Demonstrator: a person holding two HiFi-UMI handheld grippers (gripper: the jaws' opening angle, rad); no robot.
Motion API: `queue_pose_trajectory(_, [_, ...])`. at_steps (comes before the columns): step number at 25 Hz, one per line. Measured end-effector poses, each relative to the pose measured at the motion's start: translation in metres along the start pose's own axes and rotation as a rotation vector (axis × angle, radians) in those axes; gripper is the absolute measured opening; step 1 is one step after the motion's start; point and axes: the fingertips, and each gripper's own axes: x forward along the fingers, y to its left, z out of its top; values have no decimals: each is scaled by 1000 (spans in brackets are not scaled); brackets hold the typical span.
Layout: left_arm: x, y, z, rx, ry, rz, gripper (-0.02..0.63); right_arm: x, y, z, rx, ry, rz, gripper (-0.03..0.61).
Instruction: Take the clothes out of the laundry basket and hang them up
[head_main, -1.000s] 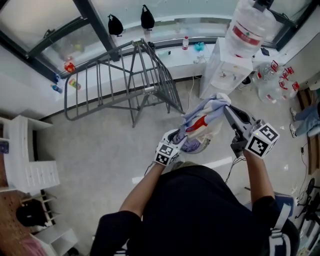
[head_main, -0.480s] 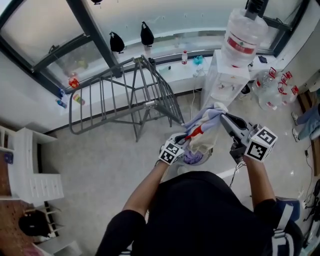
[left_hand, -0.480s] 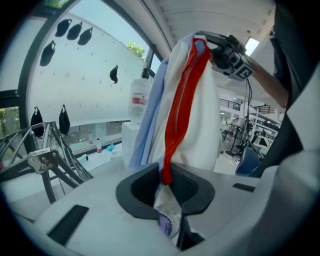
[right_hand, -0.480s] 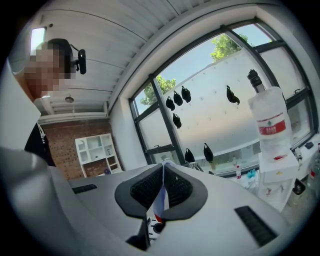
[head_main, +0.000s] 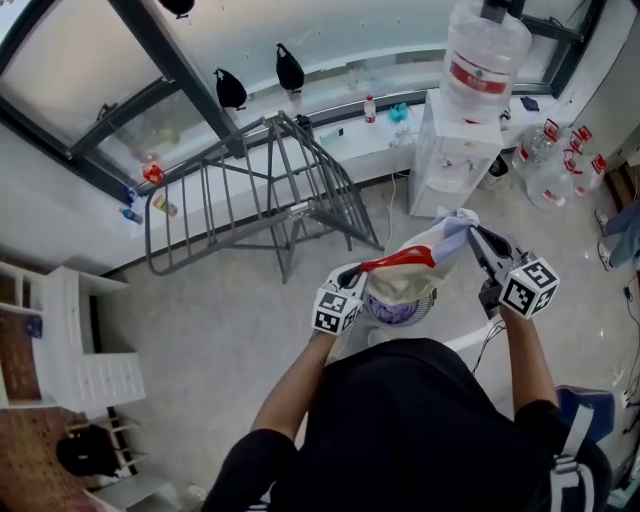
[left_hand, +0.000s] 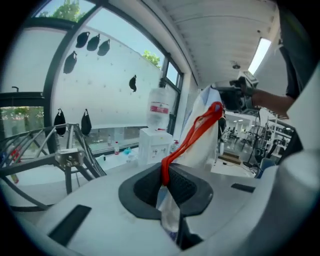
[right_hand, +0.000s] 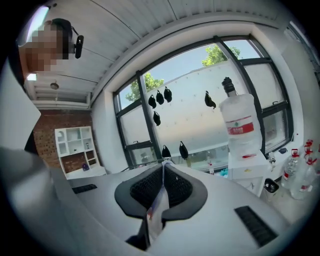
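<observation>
A pale garment with a red trim is held stretched between both claws, above the laundry basket, in which purple cloth lies. The left claw has just been closing and is now pinched on the red-trimmed edge. The right claw is pressed on a thin fold of the opposite edge. This two-point hold is judged to spread the cloth for draping over the grey drying rack, which stands ahead on the floor, apart from the garment. Hanging is not yet done.
</observation>
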Motion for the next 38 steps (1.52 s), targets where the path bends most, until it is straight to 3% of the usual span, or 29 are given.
queue_pose_trajectory(6, [-29,21,22,-28,-33,52,20,-1,-30,-19,74,1,-35,6])
queue_pose_trajectory(14, [-70,22,116,-24,-279,143,20,7,-61,-58,169,31,-33,6])
queue_pose_trajectory(22, [-96,8,188,-4,-403,183,20,32,-53,-123,219,140,-21,6])
queue_pose_trajectory(30, [-113,11,218,28,-441,226,20,65,-19,-167,319,188,90,22])
queue_pose_trajectory(34, [-127,23,214,18,-425,275,20,64,-8,-176,259,221,145,49])
queue_pose_trajectory(38, [-139,33,212,3,-415,316,20,58,4,-182,215,312,287,75])
